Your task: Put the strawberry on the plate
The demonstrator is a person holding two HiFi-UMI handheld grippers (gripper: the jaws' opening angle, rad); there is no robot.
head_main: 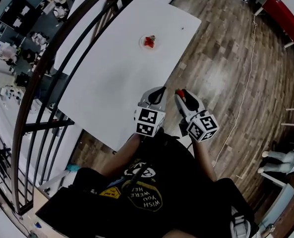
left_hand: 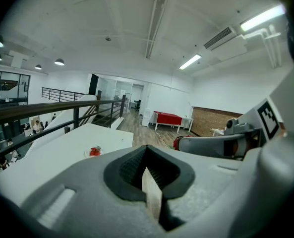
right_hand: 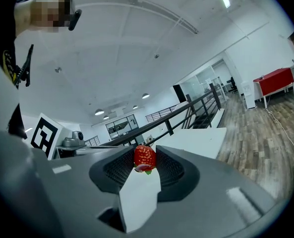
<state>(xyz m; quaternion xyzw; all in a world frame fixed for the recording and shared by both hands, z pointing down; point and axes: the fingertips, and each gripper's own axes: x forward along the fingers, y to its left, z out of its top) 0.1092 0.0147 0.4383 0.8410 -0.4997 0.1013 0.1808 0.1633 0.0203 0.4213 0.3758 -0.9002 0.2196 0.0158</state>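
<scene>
Big white table (head_main: 112, 68), both grippers hanging by its near edge. Right gripper (head_main: 181, 94) is clamped on the strawberry (right_hand: 145, 157). Left gripper (head_main: 159, 90) is closed with nothing in it. The plate (head_main: 141, 42) is at the far end with something red on it.

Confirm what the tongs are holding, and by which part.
Right tongs grip the strawberry by its sides, at the jaw tips. Left tongs empty.

Open-plan office or lab, mezzanine level. Wood floor (head_main: 221, 58), white table (head_main: 112, 68), dark railing (head_main: 42, 73) at the edge. Below it, desks (head_main: 18, 51) with people. Overhead: strip lights (left_hand: 263, 18), vent duct (left_hand: 218, 37). Farther off: glass-walled rooms (left_hand: 118, 89), red table (left_hand: 167, 119), brick wall (left_hand: 213, 120).
</scene>
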